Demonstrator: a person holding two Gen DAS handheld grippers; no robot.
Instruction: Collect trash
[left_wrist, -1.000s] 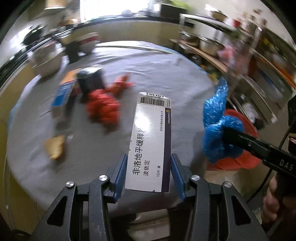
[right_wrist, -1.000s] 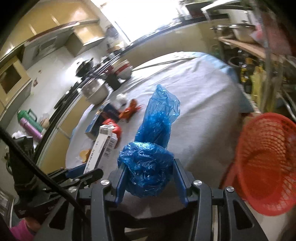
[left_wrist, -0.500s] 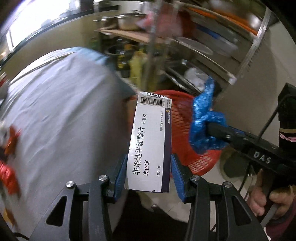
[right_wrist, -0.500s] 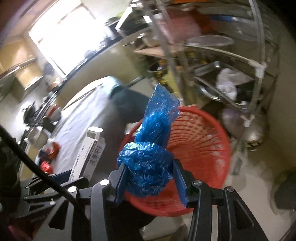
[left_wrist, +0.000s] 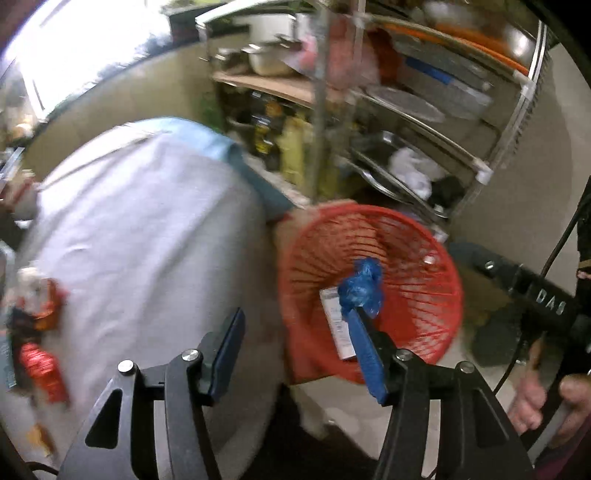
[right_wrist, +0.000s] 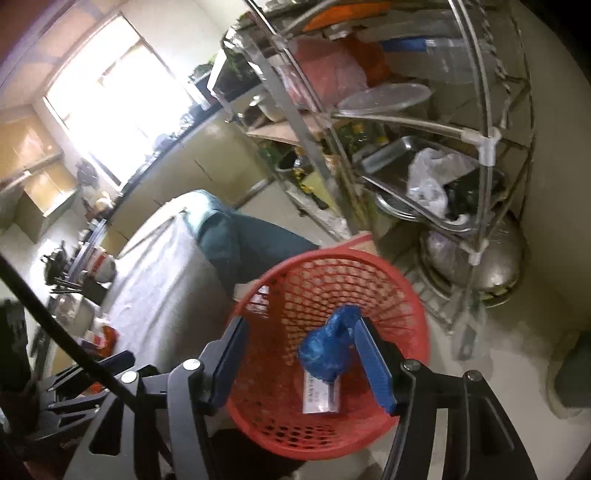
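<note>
The crumpled blue bag (right_wrist: 327, 349) lies in the red basket (right_wrist: 406, 306), lower centre of the right wrist view, on top of the white carton (right_wrist: 317, 397). The right gripper (right_wrist: 301, 365) hangs above them, its fingers (right_wrist: 376, 365) spreading apart and pinching nothing. The left gripper (left_wrist: 299, 354) also has fingers (left_wrist: 227, 347) widening, empty, beside the cloth-covered table (left_wrist: 147, 229).
</note>
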